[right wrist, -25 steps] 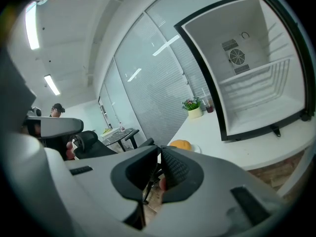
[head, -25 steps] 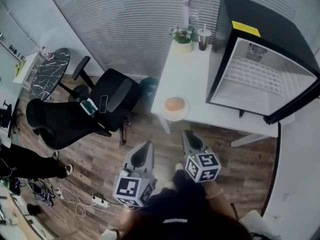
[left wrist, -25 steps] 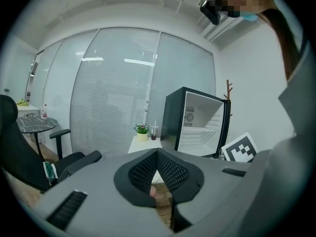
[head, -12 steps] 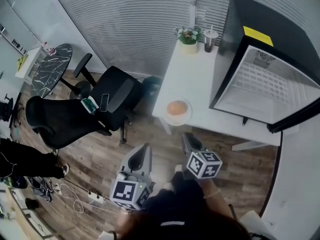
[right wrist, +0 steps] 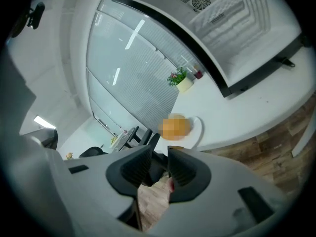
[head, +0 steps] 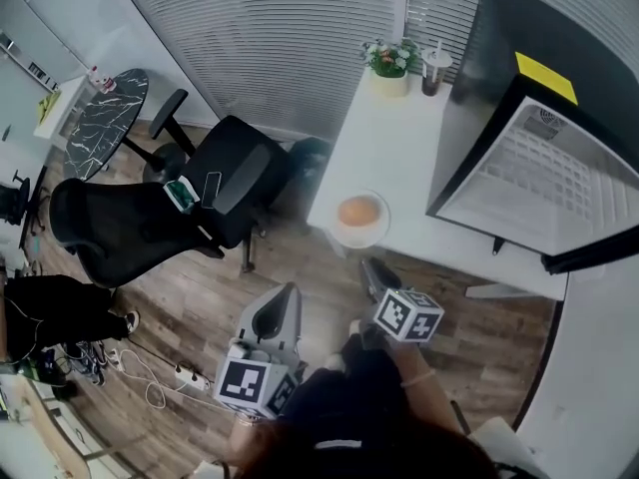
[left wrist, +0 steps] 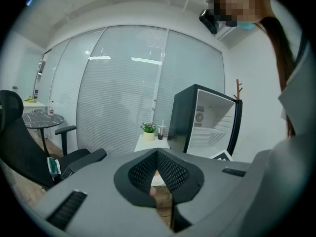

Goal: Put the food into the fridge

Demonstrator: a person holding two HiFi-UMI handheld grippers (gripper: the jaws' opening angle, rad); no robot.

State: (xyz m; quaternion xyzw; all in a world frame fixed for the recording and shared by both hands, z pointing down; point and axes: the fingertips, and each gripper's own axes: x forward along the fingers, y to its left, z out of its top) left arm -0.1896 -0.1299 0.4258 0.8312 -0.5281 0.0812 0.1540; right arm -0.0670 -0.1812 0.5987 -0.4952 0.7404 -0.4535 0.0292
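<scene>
Meanwhile your left gripper was clenched empty, your right gripper was opening on nothing, and the round orange food sat on a white plate near the open black fridge

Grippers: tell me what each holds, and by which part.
Nothing. The left gripper is shut and empty; the right gripper is opening, nothing between its jaws.

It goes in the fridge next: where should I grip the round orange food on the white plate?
Probably across its widest middle, from above at the white table's near edge: the round orange food sits domed and clear on the shallow white plate.
</scene>
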